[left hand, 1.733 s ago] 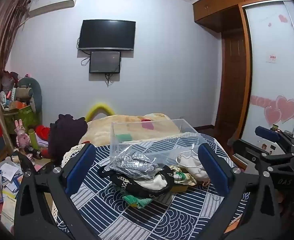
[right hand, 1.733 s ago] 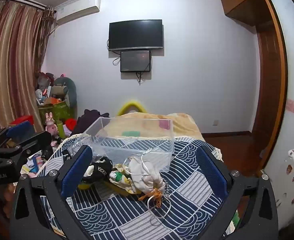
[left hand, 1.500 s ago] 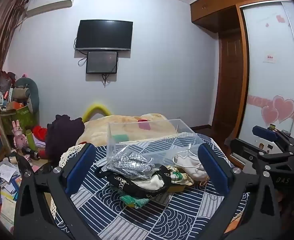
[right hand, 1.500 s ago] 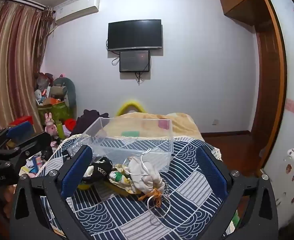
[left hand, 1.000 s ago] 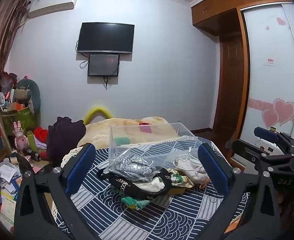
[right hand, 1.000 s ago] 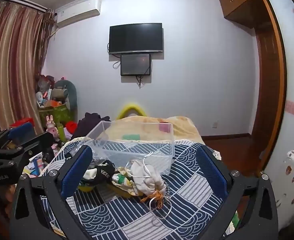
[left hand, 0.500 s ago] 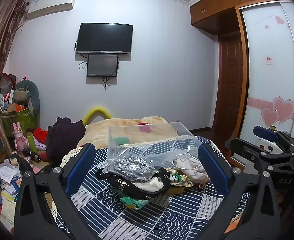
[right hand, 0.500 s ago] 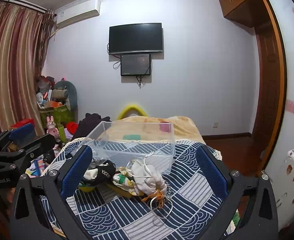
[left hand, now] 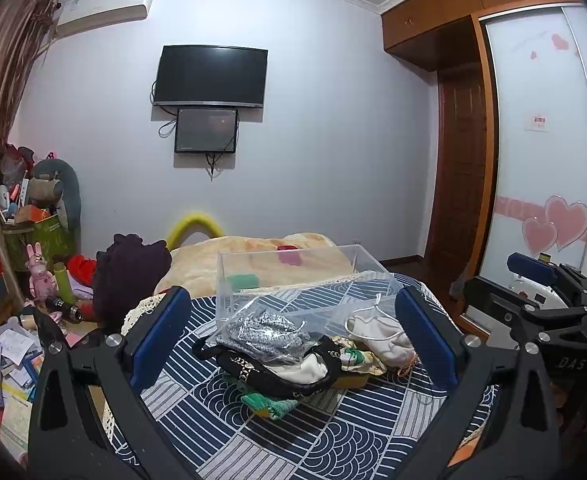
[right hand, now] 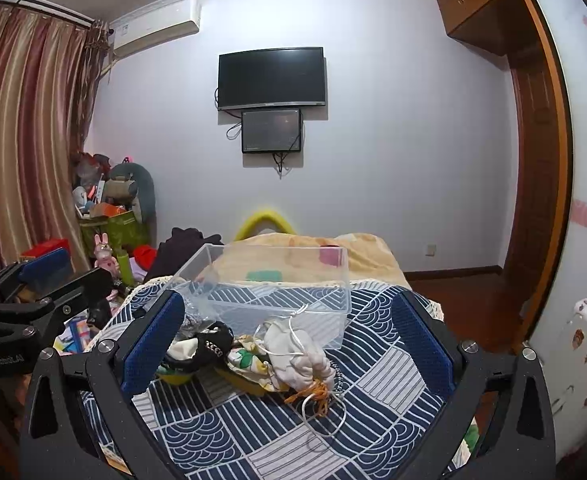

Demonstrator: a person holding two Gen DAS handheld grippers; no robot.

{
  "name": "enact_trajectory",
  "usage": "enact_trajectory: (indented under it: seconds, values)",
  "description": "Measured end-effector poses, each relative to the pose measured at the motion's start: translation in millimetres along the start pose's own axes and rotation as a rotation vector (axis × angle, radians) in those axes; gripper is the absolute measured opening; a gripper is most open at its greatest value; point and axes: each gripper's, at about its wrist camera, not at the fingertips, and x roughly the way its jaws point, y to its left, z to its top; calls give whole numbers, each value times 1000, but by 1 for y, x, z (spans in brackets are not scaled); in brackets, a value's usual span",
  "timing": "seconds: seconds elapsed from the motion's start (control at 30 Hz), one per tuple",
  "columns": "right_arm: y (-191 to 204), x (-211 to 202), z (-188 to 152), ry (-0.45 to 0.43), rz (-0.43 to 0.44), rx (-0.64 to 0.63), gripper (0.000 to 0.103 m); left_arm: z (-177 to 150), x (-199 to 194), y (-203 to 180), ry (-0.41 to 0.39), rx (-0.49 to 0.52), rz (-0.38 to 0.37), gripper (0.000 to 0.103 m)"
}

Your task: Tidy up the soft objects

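A pile of soft things lies on a table with a blue-and-white patterned cloth (left hand: 333, 440): a clear bag with silver fabric (left hand: 263, 330), a black bag (left hand: 277, 374), a green knit piece (left hand: 267, 402) and a white drawstring pouch (left hand: 381, 338), which also shows in the right wrist view (right hand: 299, 354). Behind the pile stands an empty clear plastic box (left hand: 293, 276), also in the right wrist view (right hand: 277, 292). My left gripper (left hand: 289, 336) is open and empty, in front of the pile. My right gripper (right hand: 285, 340) is open and empty, facing the pouch.
A bed with a yellow blanket (left hand: 253, 252) lies behind the table. Toys and clutter (left hand: 33, 248) fill the left corner and floor. A wardrobe with sliding doors (left hand: 541, 160) stands on the right. A TV (left hand: 210, 76) hangs on the far wall.
Both grippers have drifted slightly, so the views have shifted a little. Nothing on the table has moved.
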Motion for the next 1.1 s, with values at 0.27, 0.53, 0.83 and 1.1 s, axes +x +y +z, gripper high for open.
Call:
enact_trajectory:
  seconds: [0.27, 0.53, 0.83, 1.1]
  values:
    - [1, -2, 1, 0, 1, 1, 103, 0, -1, 2, -1, 0, 1, 103]
    - [3, -2, 3, -2, 4, 4, 103, 0, -1, 2, -1, 0, 1, 103]
    - [5, -2, 2, -5, 12, -2, 103, -1, -1, 2, -6, -1, 1, 103]
    - [3, 0, 1, 1, 17, 7, 103, -1, -1, 2, -9, -4, 1, 103]
